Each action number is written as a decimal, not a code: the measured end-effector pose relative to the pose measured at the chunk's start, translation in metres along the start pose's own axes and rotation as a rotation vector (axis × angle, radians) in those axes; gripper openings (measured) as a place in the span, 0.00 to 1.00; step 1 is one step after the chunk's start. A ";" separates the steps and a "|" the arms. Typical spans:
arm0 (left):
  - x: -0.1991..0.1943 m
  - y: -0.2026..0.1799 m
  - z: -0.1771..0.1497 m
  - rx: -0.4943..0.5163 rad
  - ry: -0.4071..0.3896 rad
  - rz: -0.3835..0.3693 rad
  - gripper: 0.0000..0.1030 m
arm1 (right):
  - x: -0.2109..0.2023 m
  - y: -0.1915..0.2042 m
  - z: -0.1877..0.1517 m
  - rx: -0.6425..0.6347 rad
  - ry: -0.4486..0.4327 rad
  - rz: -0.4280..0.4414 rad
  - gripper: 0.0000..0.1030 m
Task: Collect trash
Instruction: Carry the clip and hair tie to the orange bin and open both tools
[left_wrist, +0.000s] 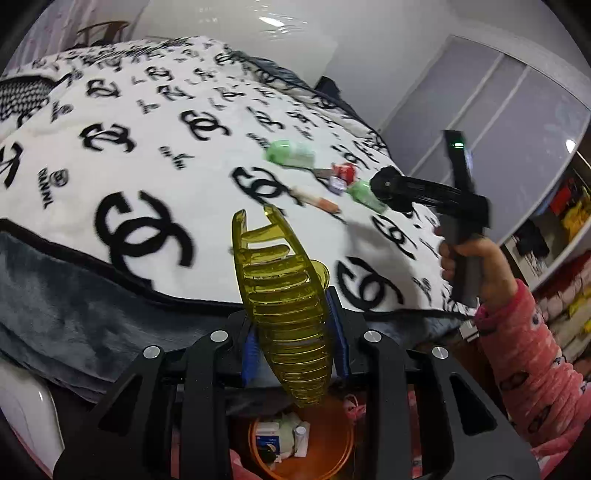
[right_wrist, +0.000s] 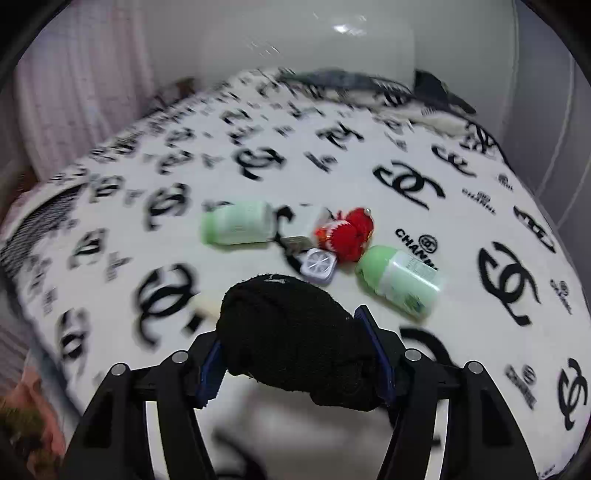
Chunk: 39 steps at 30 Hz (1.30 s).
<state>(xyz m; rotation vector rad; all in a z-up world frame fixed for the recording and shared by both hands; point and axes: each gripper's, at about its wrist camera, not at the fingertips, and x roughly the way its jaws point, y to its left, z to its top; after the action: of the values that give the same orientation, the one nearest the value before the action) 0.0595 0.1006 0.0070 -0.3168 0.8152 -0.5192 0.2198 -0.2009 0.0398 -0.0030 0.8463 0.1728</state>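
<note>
A: What is each gripper carrying?

B: The left gripper (left_wrist: 295, 339) is clamped on a yellow hair claw (left_wrist: 284, 295), above an orange bin (left_wrist: 334, 448). It looks light, stiff, slick and probably brittle, best pinched across the ribbed body.

A: And the other?

B: The right gripper (right_wrist: 295, 354) squeezes a black sock (right_wrist: 295, 332) over the bed (right_wrist: 369, 110); soft, light, unbreakable. The green bottles (right_wrist: 236, 223) on the blanket would likely roll, so take them across the middle.

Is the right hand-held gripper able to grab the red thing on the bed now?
Probably not yet: the right hand-held gripper is shut on a black sock, so its jaws are full. The red thing lies uncovered on the blanket ahead.
</note>
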 end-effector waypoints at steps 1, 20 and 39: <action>-0.001 -0.006 -0.002 0.012 0.003 -0.004 0.30 | -0.019 0.001 -0.011 -0.012 -0.020 0.021 0.61; 0.151 -0.053 -0.193 0.100 0.547 0.034 0.30 | -0.009 0.025 -0.336 -0.038 0.398 0.169 0.62; 0.234 -0.014 -0.238 -0.042 0.675 0.192 0.66 | 0.062 0.033 -0.389 -0.036 0.618 0.116 0.90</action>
<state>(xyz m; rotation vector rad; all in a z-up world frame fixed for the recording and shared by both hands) 0.0087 -0.0568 -0.2828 -0.0918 1.4957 -0.4283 -0.0350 -0.1870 -0.2622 -0.0431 1.4607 0.3044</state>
